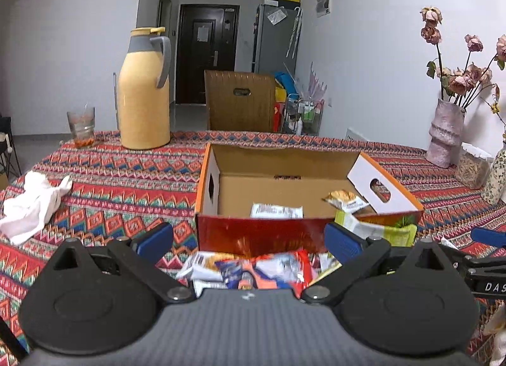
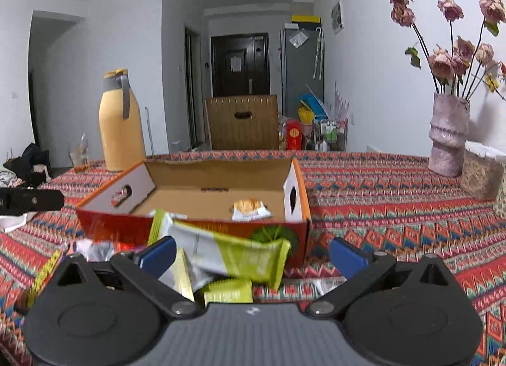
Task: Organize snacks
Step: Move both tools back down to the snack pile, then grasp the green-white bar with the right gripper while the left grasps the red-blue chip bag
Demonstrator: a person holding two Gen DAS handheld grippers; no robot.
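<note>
An open cardboard box (image 1: 259,233) with a red front wall stands on the patterned tablecloth. Inside lie a white packet (image 1: 276,211) and an orange-yellow packet (image 1: 344,200). My left gripper (image 1: 249,241) is open just in front of the box, above a heap of red, blue and white snack packets (image 1: 262,271). My right gripper (image 2: 253,255) is open too. A green-and-white packet (image 2: 227,252) leans against the box front (image 2: 114,226) between its fingers, blurred, with neither pad closed on it. A smaller green packet (image 2: 227,291) lies below it.
A yellow thermos jug (image 1: 144,94) and a glass (image 1: 81,125) stand at the back left, a crumpled white cloth (image 1: 31,204) at the left. A vase of dried roses (image 2: 447,135) and a clear jar (image 2: 480,176) stand right. A chair back (image 1: 238,100) rises behind the table.
</note>
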